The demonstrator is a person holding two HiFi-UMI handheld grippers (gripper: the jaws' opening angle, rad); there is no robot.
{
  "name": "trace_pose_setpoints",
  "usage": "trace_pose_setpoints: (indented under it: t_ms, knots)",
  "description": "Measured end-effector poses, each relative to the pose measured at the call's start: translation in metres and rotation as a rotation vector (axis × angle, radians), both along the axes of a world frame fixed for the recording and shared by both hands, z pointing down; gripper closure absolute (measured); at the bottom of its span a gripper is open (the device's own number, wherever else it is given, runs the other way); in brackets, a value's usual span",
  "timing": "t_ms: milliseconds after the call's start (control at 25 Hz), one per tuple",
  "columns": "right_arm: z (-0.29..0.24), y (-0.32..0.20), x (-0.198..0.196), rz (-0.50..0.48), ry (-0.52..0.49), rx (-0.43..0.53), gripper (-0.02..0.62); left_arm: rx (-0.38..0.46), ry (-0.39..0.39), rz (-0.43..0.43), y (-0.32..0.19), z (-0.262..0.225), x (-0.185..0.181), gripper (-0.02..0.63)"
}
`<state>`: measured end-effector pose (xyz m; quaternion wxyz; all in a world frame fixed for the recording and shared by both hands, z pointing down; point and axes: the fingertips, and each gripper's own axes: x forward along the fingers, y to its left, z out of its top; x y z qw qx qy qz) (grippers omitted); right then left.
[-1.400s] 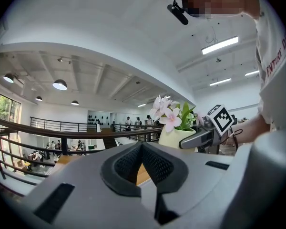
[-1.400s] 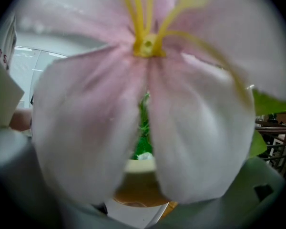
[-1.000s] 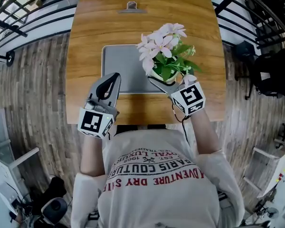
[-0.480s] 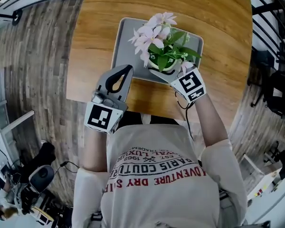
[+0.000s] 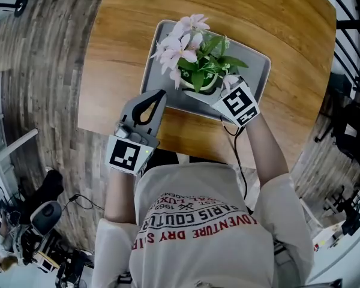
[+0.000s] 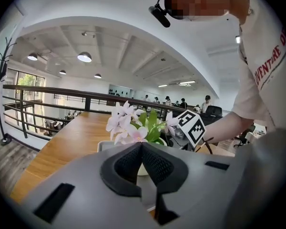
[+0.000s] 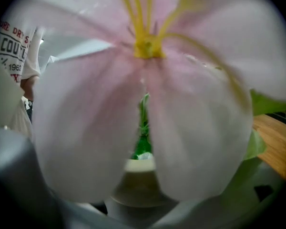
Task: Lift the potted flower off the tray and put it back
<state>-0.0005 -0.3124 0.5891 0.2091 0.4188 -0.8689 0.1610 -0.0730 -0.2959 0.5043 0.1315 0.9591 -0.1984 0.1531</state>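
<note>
While the right gripper (image 5: 209,96) is pinching the pink-flowered plant in a cream pot (image 5: 195,71) by its rim over the grey rectangular tray (image 5: 258,77), and the left gripper (image 5: 156,96) is idling shut and empty at its near left, a tilted release is likely risking a top-heavy tip-over.

A blurred pink bloom (image 7: 143,104) is filling the right gripper view, covering all but a sliver of the pot (image 7: 139,166) and leaving the jaws unreadable. In the head view, leaves (image 5: 213,65) are hiding the right gripper's (image 5: 211,96) jaws and most of the pot. The left gripper (image 6: 142,146) is blocking much of the tray (image 6: 103,146). The bench (image 5: 126,35) is running off the top edge.
</note>
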Motion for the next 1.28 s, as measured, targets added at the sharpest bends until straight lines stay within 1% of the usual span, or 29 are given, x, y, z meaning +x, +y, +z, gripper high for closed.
trace_pose_setpoints:
  t_ms: [160,360,680,840,1040,1160,1280]
  knots:
    - [0.012,0.001,-0.004,-0.036,-0.037,-0.010,0.089,0.006,-0.005,0.002,-0.008,0.010,0.005,0.594]
    - [0.008,0.002,-0.005,-0.057,-0.085,0.006,0.089,0.008,0.005,-0.012,-0.011,0.006,0.010,0.594]
    - [0.014,-0.003,-0.002,-0.067,-0.062,0.022,0.089,0.015,0.008,-0.015,-0.014,0.004,0.026,0.594]
    - [-0.004,-0.003,0.007,-0.014,-0.067,0.055,0.089,0.028,0.015,-0.013,-0.012,-0.009,0.030,0.594]
    - [-0.019,0.016,0.024,0.038,-0.018,0.050,0.091,0.052,0.036,-0.011,-0.004,-0.028,0.033,0.594]
    - [-0.035,0.029,0.046,0.107,0.025,0.054,0.092,0.085,0.063,0.012,0.000,-0.045,0.041,0.594]
    - [-0.066,0.044,0.061,0.187,0.013,0.093,0.092,0.120,0.086,0.034,0.006,-0.064,0.045,0.594]
